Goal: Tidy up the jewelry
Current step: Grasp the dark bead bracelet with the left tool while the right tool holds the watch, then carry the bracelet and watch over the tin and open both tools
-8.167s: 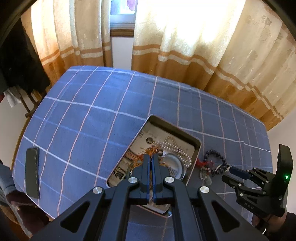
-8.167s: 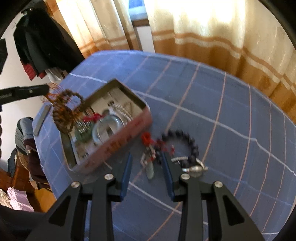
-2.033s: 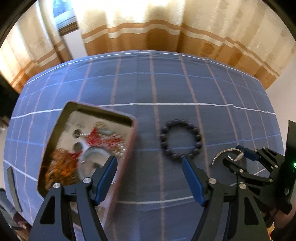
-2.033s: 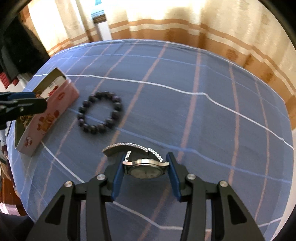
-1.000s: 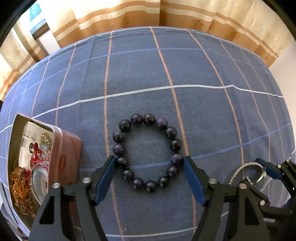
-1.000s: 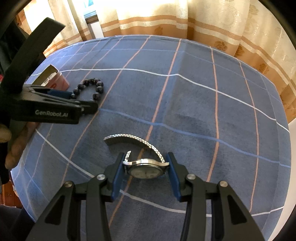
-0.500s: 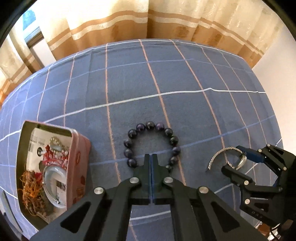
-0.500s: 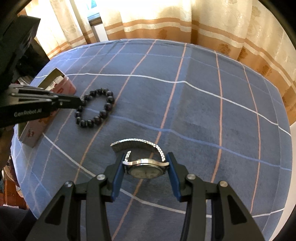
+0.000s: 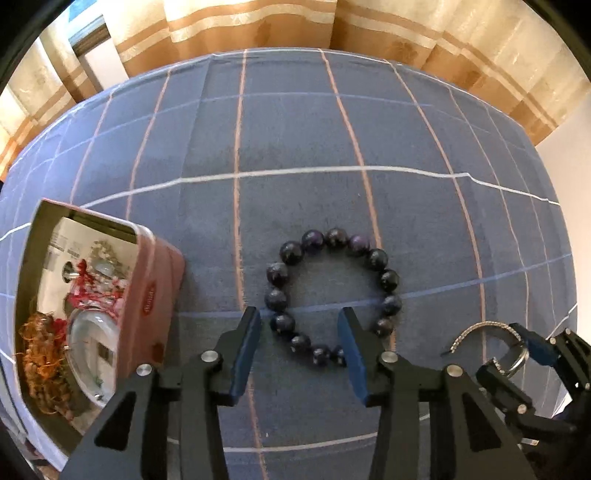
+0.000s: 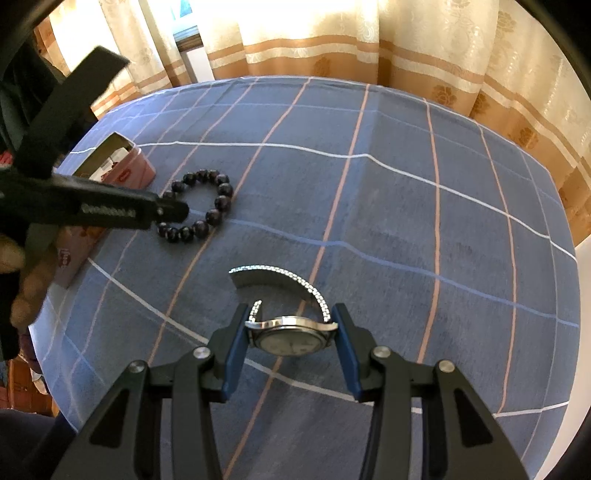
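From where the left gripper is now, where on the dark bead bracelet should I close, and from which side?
Grip the near arc of the bead bracelet, coming straight down from above. It lies flat on the blue checked tablecloth as an open ring, so only a short run of beads fits between the fingers. The left gripper is open and already straddles that near-left arc. The right gripper holds the watch.

I read this as a home room: a table under a blue checked tablecloth (image 10: 406,206), cream-and-tan floral curtains (image 10: 369,40) over a sunlit window (image 10: 186,22), and dark clothing (image 10: 11,92) hanging at the left edge
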